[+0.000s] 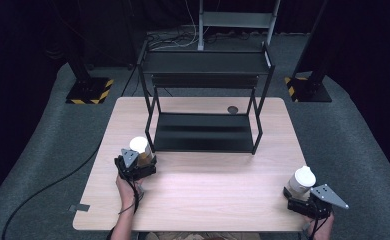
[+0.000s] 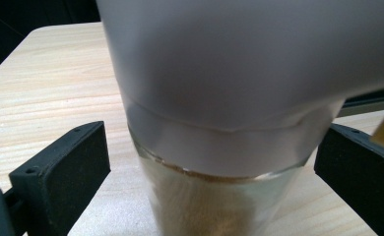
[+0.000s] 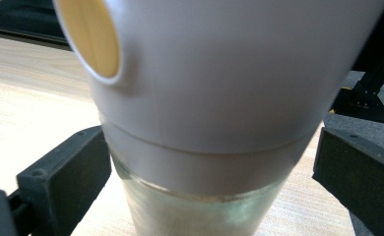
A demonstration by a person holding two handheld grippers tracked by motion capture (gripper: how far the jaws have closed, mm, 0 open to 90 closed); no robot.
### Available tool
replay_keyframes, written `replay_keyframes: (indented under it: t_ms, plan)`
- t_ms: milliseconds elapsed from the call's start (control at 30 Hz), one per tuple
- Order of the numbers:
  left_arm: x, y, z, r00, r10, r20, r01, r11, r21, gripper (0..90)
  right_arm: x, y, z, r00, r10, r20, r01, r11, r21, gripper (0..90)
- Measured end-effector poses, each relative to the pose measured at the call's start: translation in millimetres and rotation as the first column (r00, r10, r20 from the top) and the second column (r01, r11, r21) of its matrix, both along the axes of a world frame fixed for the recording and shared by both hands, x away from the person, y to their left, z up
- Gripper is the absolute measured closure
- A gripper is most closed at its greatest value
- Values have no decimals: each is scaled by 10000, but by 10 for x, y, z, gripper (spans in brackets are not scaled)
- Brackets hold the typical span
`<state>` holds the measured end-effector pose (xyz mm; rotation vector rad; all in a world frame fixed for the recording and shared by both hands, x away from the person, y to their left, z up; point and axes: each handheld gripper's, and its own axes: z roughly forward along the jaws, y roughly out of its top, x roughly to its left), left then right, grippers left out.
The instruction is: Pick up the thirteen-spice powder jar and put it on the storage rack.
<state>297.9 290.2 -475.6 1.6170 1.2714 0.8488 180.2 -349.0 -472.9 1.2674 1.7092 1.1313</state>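
Two jars on the table point(image 1: 203, 200), one at each gripper. Left gripper point(image 1: 142, 161) sits near the table's left side, just in front of the black shelf rack point(image 1: 203, 100)'s front-left leg. Left jar point(image 1: 140, 150) w/ white cap stands upright btwn its jaws. In the left gripper view the jar point(image 2: 219, 147) is glass w/ brownish contents at the bottom, white cap on top; both black jaws stand off the glass w/ a clear gap each side, so the claw is released, not pressing.

Right gripper point(image 1: 297, 192) is at the table's right front corner, person's hand behind it at the bottom edge. Right jar point(image 1: 301, 181) also upright, white cap w/ a spout-like top, well apart from the left jar. In the right gripper view the jar point(image 3: 205, 147) has a round hole in the cap's side showing a yellowish inside; glass below looks cloudy, contents hard to tell. Jaws either side don't touch the glass, so released too.

Rack has an upper and a lower shelf, set toward the table's back. Small dark round thing point(image 1: 232, 109) lies on the table by the rack's right rear leg; can't tell what it is.
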Motion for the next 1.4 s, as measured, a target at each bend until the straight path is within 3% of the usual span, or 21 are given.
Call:
replay_keyframes:
  t_ms: [500,567,700,833,1400]
  plan:
    - [47,2,3,10000,-60,-30,60,10000,-41,0,-4,10,-1,10000,-45,15,45,10000,-27,1]
    - [46,7,1,10000,-77,-24,77,10000,-64,37,-3,9,-1,10000,-49,8,49,10000,-15,1]
    - [50,41,-4,9999,-163,-21,163,9996,-208,197,-4,9,-1,10000,-34,14,34,10000,-29,1]
    - [46,43,-13,9997,-217,54,218,9996,-181,282,-6,10,-2,10000,-44,26,44,10000,-28,2]
    - [28,76,1,9994,-308,180,312,9993,-216,308,-19,-12,-20,9999,-12,131,10,9999,101,2]
